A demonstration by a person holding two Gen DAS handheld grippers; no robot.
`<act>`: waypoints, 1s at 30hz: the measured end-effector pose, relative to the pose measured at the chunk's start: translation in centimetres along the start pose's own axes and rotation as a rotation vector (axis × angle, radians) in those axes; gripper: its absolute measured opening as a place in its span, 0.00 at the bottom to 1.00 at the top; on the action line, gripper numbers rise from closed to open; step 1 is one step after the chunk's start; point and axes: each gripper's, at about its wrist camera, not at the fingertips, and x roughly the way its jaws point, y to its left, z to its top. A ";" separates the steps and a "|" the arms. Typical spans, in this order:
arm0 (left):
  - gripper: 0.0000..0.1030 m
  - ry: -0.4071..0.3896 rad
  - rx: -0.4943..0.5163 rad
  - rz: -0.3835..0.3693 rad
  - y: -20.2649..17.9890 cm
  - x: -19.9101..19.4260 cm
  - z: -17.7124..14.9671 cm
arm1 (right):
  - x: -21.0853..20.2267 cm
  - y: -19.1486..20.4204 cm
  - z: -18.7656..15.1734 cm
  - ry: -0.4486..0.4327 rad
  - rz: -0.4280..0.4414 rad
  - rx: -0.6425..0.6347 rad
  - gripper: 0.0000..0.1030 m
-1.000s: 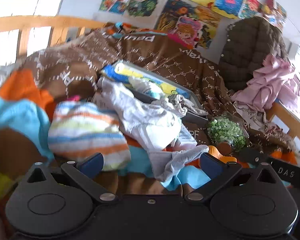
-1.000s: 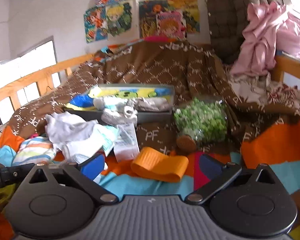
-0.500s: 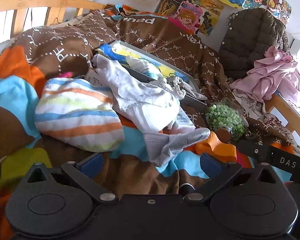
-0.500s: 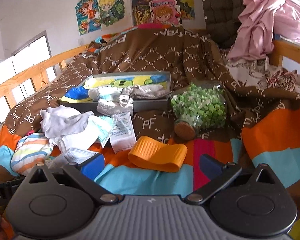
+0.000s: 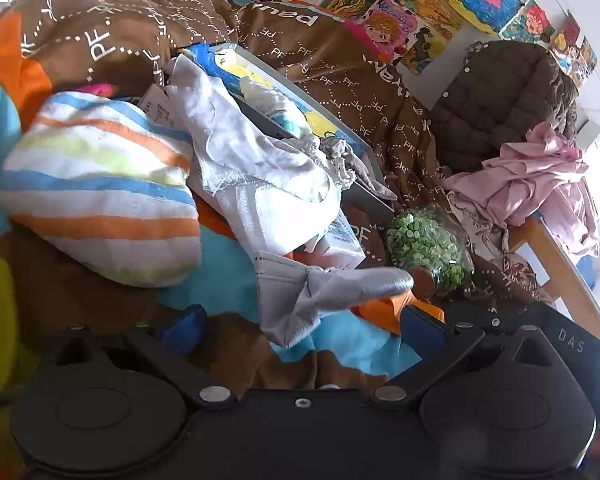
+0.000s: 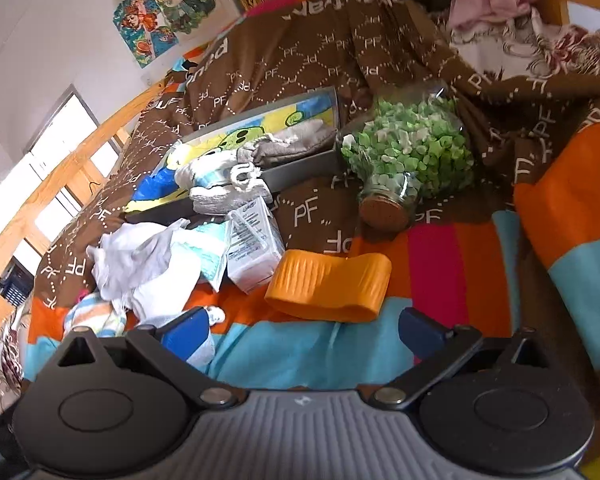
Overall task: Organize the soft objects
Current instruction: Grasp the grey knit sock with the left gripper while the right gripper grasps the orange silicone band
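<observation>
Left claw [image 5: 300, 322] spread wide, crumpled grey cloth [image 5: 320, 292] right between its tips; sink lower before pinching. Right claw [image 6: 302, 326] spread too, holding nothing

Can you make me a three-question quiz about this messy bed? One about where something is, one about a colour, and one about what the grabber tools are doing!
1. Where is the jar of green bits?
A. Lying on its side beside the grey box
B. Standing upright inside the box
C. On the floor

2. What colour is the ridged band lying in front of the right tool?
A. Purple
B. Orange
C. Black

3. What are the two tools doing?
A. Both open, holding nothing
B. Both squeezing a sock
C. One holds the jar

Answers:
1 A, its cork end points sideways, next to the box.
2 B, it is bright orange.
3 A, the left tool and the right tool both have fingers spread apart with nothing between them.
</observation>
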 end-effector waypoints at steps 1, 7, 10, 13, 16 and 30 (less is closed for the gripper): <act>0.99 -0.005 0.002 -0.003 0.0 0.3 0.0 | 0.3 -0.1 0.3 -0.001 -0.012 -0.003 1.00; 0.96 -0.034 0.040 0.000 -0.3 2.1 0.2 | 3.2 -1.3 2.0 0.037 -0.034 0.006 1.00; 0.92 -0.041 0.048 0.003 -0.3 2.8 0.1 | 4.9 -2.3 2.3 0.090 0.012 0.076 1.00; 0.86 -0.048 0.059 -0.002 -0.2 3.2 0.0 | 5.9 -2.6 2.3 0.111 0.079 0.119 1.00; 0.80 -0.057 0.057 -0.012 -0.1 3.5 -0.2 | 6.3 -2.3 2.4 0.101 0.102 0.101 1.00; 0.34 -0.062 0.074 -0.043 -0.1 5.0 -1.6 | 7.7 -1.2 1.5 0.083 0.027 0.063 0.94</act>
